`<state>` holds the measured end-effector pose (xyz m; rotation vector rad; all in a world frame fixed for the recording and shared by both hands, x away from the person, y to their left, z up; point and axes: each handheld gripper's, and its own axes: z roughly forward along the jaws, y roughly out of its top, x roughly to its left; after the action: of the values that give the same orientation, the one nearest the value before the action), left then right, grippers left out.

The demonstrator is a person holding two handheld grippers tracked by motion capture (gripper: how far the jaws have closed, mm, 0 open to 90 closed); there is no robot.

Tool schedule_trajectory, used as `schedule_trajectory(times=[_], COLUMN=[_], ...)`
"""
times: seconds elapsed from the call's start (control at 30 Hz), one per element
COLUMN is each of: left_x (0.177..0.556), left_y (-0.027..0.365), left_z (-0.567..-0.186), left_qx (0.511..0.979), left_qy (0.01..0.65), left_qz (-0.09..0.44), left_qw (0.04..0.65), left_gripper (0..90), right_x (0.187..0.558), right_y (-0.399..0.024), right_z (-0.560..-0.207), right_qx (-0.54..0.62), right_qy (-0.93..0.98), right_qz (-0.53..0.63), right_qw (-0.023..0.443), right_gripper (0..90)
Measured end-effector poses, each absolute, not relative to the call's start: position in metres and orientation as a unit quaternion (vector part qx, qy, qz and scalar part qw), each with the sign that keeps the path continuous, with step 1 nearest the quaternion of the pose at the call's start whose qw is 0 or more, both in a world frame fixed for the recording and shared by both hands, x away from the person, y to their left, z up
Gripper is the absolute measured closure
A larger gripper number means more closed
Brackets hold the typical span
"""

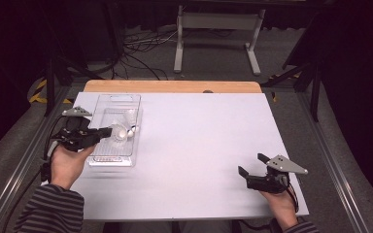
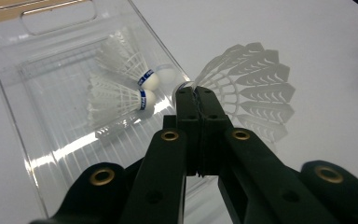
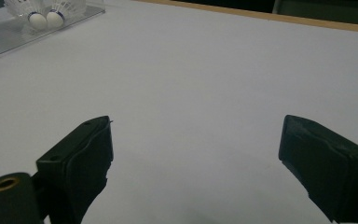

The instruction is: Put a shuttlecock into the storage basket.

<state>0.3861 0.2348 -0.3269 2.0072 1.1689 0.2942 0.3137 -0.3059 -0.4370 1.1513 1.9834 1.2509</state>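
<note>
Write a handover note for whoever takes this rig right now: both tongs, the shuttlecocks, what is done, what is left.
Left tongs: shut on a shuttlecock, pinched near its cork end, feathers fanned away from the jaws, held at the right-hand rim of the clear tray.
Right tongs: open, holding nothing, resting low at the near right of the white table.
Done: two shuttlecocks lie side by side in the tray.
Left: probably set the held one in with them and release.

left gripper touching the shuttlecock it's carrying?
Touching. The left gripper view shows the left gripper with its jaws shut on the shuttlecock, pinching the edge of its feather skirt, beside the clear tray.
</note>
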Motion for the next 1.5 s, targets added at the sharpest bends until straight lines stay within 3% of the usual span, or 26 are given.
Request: schedule_trajectory(times=[0.5,1.5], left_x=[0.415,0.434], left_y=[0.247,0.278], left_z=[-0.336,-0.352], left_qx=[0.773,0.743], left_qy=[0.5,0.56], left_qz=[0.135,0.161], left_qw=[0.366,0.328], left_gripper=[89.7,89.4], right_x=[0.314,0.314], right_y=[-0.305,-0.304], right_z=[-0.437,-0.437], right_qx=[0.421,0.421], right_qy=[0.732,0.734], right_qz=[0.468,0.469], right_qw=[0.259,0.254], right_gripper=[10.3,10.2])
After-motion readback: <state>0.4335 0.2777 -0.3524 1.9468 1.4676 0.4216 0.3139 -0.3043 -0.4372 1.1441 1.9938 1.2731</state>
